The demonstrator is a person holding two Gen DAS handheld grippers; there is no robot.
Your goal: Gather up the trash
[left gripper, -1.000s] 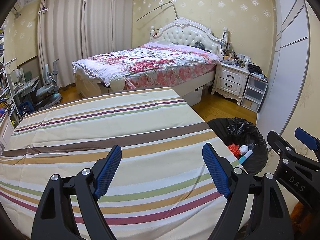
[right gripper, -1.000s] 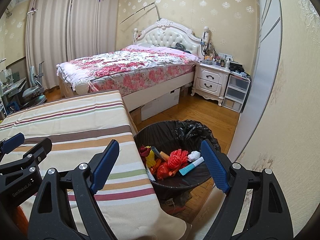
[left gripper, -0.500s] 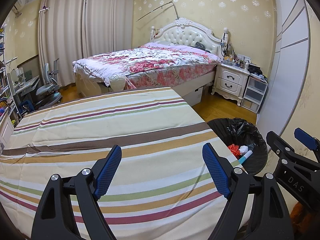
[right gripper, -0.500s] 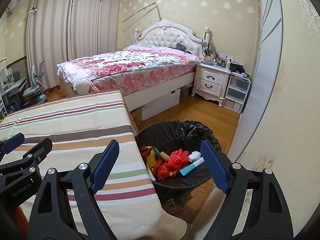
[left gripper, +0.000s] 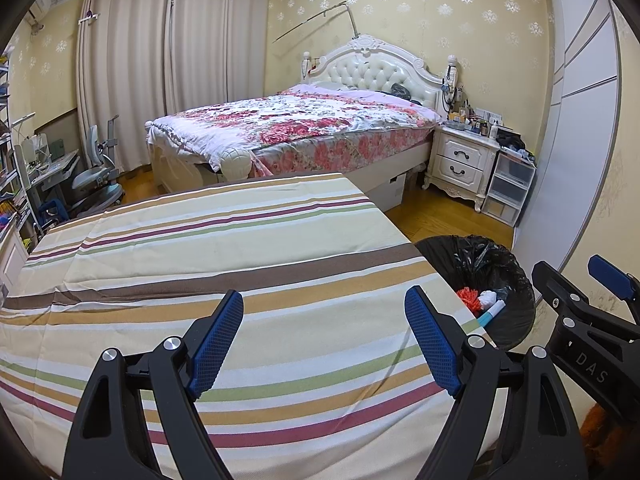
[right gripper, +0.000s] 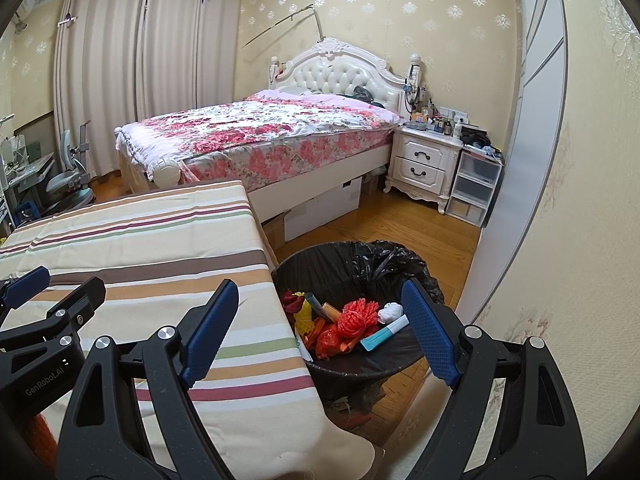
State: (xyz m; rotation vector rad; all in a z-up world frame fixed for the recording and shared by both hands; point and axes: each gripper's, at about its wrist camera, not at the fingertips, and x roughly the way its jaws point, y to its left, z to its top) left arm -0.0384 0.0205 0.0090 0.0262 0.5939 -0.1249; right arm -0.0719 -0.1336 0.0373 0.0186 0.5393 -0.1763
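A bin lined with a black bag (right gripper: 372, 258) stands on the floor by the table's right edge. It holds trash: a red net ball (right gripper: 356, 316), a white wad (right gripper: 390, 312), a blue-and-white tube (right gripper: 384, 333) and yellow and orange bits. The bin also shows in the left wrist view (left gripper: 500, 264). My left gripper (left gripper: 324, 338) is open and empty above the striped tablecloth (left gripper: 208, 240). My right gripper (right gripper: 320, 330) is open and empty, near the bin and above the table's right edge.
A bed with a floral cover (right gripper: 260, 128) stands behind the table. A white nightstand (right gripper: 424, 164) and plastic drawers (right gripper: 474, 184) stand by the wall. A sliding wardrobe door (right gripper: 532, 120) is on the right. A desk chair (left gripper: 100, 176) stands at far left.
Both views have shifted only very slightly. Both grippers stay open and empty.
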